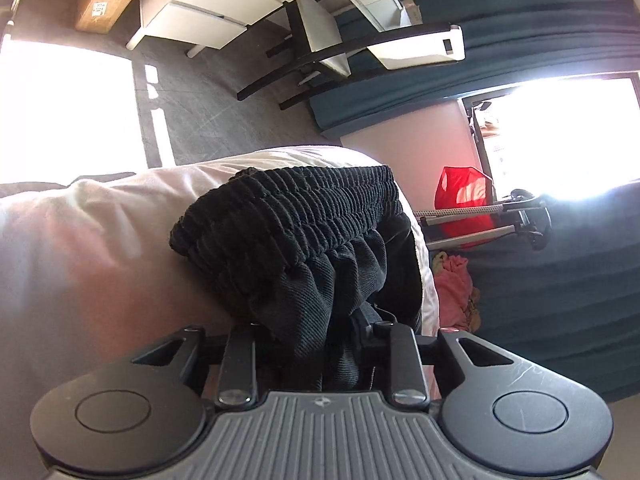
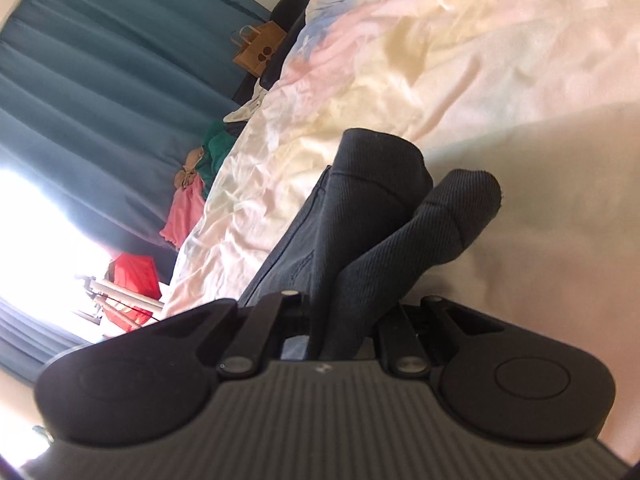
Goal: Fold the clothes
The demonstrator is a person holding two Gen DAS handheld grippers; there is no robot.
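Observation:
A pair of black trousers lies on a bed with a pale, pastel-patterned duvet (image 2: 400, 80). In the left wrist view my left gripper (image 1: 320, 344) is shut on the dark cloth just below the ribbed elastic waistband (image 1: 296, 208), which bunches up over the duvet (image 1: 100, 240). In the right wrist view my right gripper (image 2: 340, 328) is shut on the dark ribbed leg ends (image 2: 400, 220), which stick up from between the jaws over the bed. Both pairs of fingertips are hidden by the cloth.
Teal curtains (image 2: 80, 100) hang beside the bed. A red bag (image 1: 460, 200), pink clothes (image 1: 452, 288) and a metal rack (image 1: 480, 216) stand by the bright window. A brown paper bag (image 2: 256, 48) sits by the bed. White desks (image 1: 240, 8) and cardboard boxes (image 1: 104, 4) stand across the grey floor.

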